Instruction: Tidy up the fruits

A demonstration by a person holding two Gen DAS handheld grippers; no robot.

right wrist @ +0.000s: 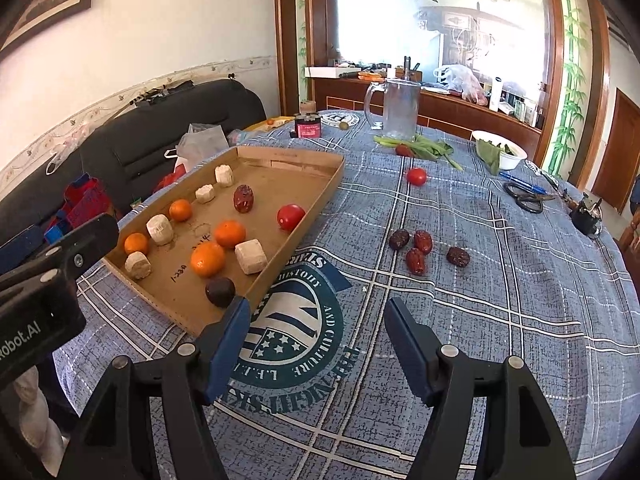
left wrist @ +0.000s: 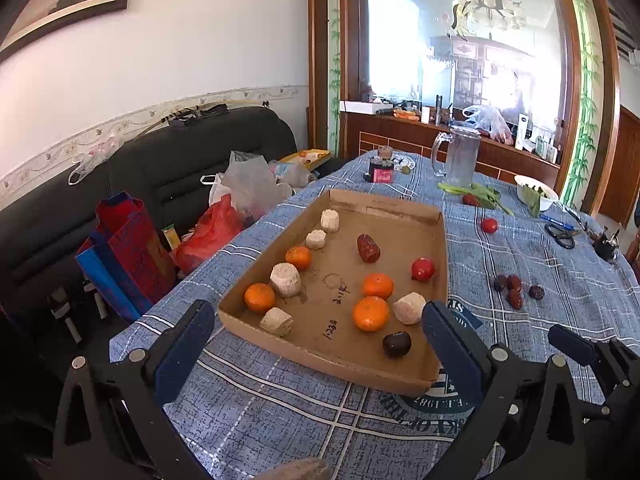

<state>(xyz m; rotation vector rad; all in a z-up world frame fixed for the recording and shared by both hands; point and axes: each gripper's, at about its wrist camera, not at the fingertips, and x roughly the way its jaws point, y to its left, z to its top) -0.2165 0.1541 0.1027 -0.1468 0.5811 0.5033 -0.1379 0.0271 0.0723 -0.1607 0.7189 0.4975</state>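
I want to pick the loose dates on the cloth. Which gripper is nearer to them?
Right. The right gripper hangs open just short of the dates, slightly left of them. The left gripper is open over the cardboard tray, farther left.

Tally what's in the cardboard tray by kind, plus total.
In the cardboard tray:
Oranges: 4
White chunks: 5
Red tomato: 1
Red date: 1
Dark round fruit: 1
Total: 12
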